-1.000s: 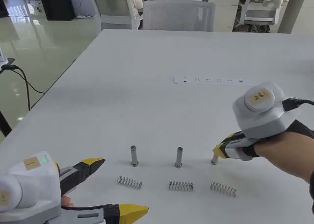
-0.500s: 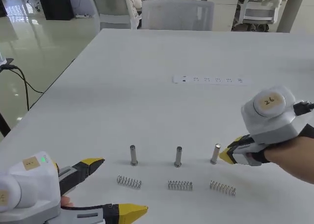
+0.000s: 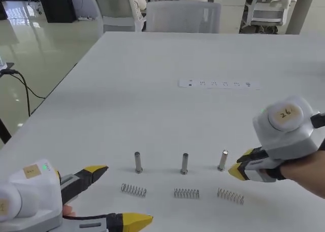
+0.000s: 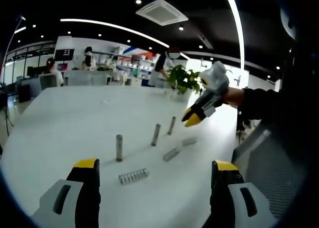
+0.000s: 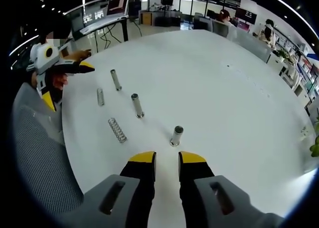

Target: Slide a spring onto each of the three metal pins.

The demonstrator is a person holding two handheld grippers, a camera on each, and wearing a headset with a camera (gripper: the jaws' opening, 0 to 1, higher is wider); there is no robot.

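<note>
Three metal pins stand upright in a row: left pin [image 3: 137, 162], middle pin [image 3: 185, 163], right pin [image 3: 223, 160]. In front of each lies a spring: [image 3: 134, 190], [image 3: 186, 193], [image 3: 230, 195]. My right gripper [image 3: 239, 165] hovers just right of the right pin [image 5: 176, 135], its jaws a narrow gap apart and holding nothing. My left gripper [image 3: 124, 194] rests at the near left, wide open and bare, with the left spring [image 4: 133, 175] and left pin [image 4: 119, 147] ahead of it.
A white power strip [image 3: 218, 84] lies flush in the table farther back. Grey chairs [image 3: 183, 16] stand along the table's far edge. The table's left edge [image 3: 56, 87] drops to the floor, where a black cable runs.
My right gripper has drawn back to the right, away from the right pin, which now stands uncovered. The left gripper has stayed put.
</note>
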